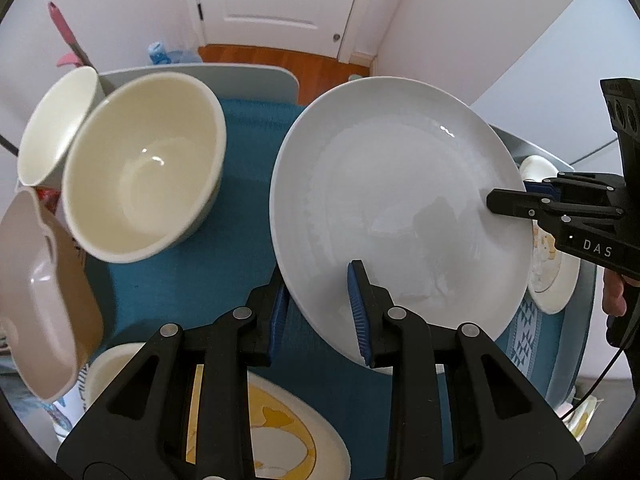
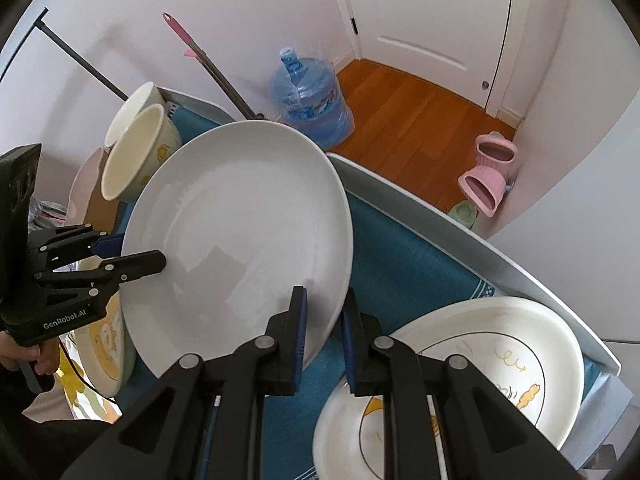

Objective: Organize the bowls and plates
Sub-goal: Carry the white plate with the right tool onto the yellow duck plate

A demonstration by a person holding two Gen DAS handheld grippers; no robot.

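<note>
A large plain white plate (image 1: 400, 208) is held tilted above the blue cloth by both grippers. My left gripper (image 1: 320, 312) is shut on its near rim, one finger on each face. My right gripper (image 2: 324, 340) is shut on the opposite rim of the same plate (image 2: 240, 232). Each gripper shows in the other's view: the right one (image 1: 508, 200) at the plate's right edge, the left one (image 2: 136, 256) at its left edge. Two cream bowls (image 1: 144, 164) lie tipped at the left. Patterned plates (image 2: 500, 356) lie at the right.
A yellow-patterned plate (image 1: 280, 432) lies under my left gripper. A pink dish (image 1: 40, 300) stands at the far left. The grey tray wall (image 2: 460, 228) borders the blue cloth (image 2: 400, 256). A water jug (image 2: 312, 100) and pink slippers (image 2: 488, 172) are on the wooden floor beyond.
</note>
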